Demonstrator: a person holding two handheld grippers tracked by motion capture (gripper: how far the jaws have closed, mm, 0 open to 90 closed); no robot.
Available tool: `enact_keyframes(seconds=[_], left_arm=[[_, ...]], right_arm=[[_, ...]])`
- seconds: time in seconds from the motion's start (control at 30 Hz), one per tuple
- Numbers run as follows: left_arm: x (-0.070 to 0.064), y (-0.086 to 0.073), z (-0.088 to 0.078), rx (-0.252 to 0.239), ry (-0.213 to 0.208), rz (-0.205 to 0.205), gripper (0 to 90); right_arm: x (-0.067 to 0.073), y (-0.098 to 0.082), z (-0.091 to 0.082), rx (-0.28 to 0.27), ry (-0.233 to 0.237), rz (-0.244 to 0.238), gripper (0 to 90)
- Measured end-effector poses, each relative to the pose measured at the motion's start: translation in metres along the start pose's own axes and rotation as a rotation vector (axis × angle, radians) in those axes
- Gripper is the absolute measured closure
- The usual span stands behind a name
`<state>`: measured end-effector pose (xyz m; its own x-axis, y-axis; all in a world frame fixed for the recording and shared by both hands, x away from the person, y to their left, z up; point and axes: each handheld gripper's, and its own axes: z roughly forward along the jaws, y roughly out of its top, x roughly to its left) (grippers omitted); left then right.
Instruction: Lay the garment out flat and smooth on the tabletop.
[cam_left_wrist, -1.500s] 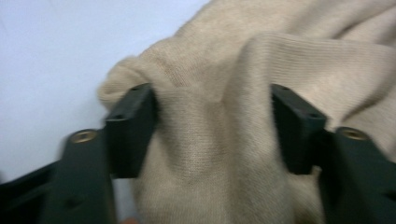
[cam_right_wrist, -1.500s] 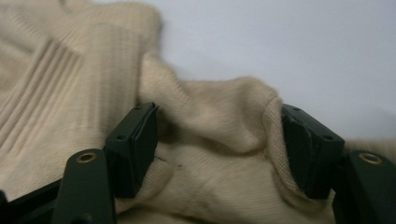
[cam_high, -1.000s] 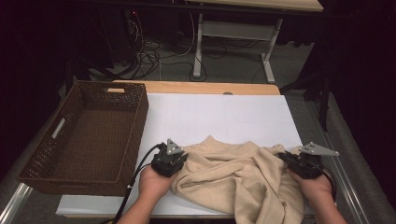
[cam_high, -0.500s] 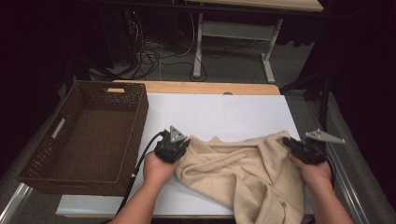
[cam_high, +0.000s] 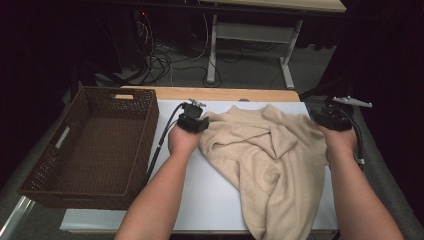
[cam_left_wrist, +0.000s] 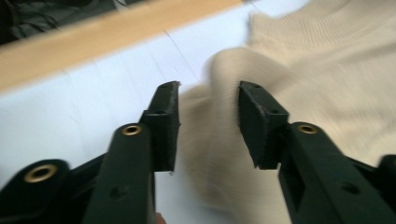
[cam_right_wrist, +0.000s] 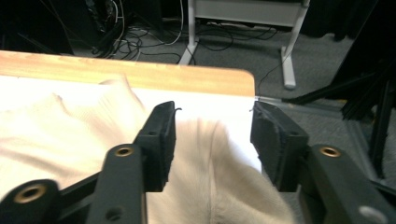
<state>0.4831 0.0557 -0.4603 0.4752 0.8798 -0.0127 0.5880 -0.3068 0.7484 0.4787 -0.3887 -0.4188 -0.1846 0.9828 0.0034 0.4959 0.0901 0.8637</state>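
A beige knitted sweater (cam_high: 265, 150) lies spread on the white sheet (cam_high: 210, 200) that covers the table, its lower part hanging toward the near edge. My left gripper (cam_high: 194, 119) is at the sweater's far left corner. In the left gripper view its jaws have just been opening, and a blurred fold of sweater (cam_left_wrist: 219, 121) lies between them, with the pads apart from it. My right gripper (cam_high: 330, 117) is at the sweater's far right corner. Its jaws have just been opening too, and the cloth (cam_right_wrist: 210, 158) sags loose between and below them.
A brown wicker basket (cam_high: 117, 92) stands on the left part of the table, close to my left forearm. The table's wooden far edge (cam_high: 225, 94) runs just beyond both grippers. Behind it, a desk frame (cam_high: 287, 65) and cables lie on the floor.
Both hands moved away from the person toward the table's far edge, drawing the sweater's top out flat. Both grippers went from shut on the cloth to open.
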Motion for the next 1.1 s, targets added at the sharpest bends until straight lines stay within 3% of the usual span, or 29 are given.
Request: enact_keyframes(seconds=[0.03,0.17,0.3,0.4,0.5,0.57,0.7,0.73,0.8,0.9,0.97,1.1], left_arm=[[-0.007,-0.007,-0.004,0.013,-0.027,-0.031,52.5],[-0.034,-0.035,-0.026,-0.022,-0.113,0.011,46.3],[-0.065,-0.065,-0.049,-0.014,-0.204,0.072,44.0],[-0.082,-0.082,-0.057,-0.01,-0.25,0.079,43.8],[-0.092,-0.093,-0.052,0.028,-0.286,0.077,43.8],[-0.102,-0.097,-0.045,0.056,-0.308,0.104,42.1],[-0.116,-0.096,-0.033,0.075,-0.363,0.104,37.9],[-0.12,-0.097,-0.029,0.095,-0.369,0.116,36.2],[-0.127,-0.098,-0.027,0.081,-0.353,0.14,36.3],[-0.136,-0.096,-0.023,0.071,-0.341,0.155,43.3],[-0.141,-0.095,-0.02,0.063,-0.323,0.193,53.3],[-0.137,-0.093,-0.019,0.049,-0.343,0.187,81.2]], right_arm=[[0.0,0.0,0.0,0.0,0.0,0.0,49.4],[0.001,-0.021,-0.021,-0.001,0.015,-0.013,49.2],[0.006,-0.048,-0.048,-0.011,0.042,-0.018,49.2],[0.008,-0.069,-0.067,-0.02,0.068,0.002,49.2],[0.012,-0.09,-0.083,-0.01,0.088,0.001,49.4],[0.013,-0.102,-0.094,-0.008,0.097,-0.008,49.7],[0.021,-0.125,-0.117,0.011,0.101,-0.041,49.8],[0.024,-0.131,-0.121,0.022,0.106,-0.047,49.7],[0.027,-0.137,-0.124,0.032,0.105,-0.056,49.8],[0.038,-0.155,-0.133,0.062,0.115,-0.071,49.8],[0.042,-0.162,-0.139,0.068,0.113,-0.083,49.7],[0.049,-0.178,-0.154,0.087,0.131,-0.096,49.8]])
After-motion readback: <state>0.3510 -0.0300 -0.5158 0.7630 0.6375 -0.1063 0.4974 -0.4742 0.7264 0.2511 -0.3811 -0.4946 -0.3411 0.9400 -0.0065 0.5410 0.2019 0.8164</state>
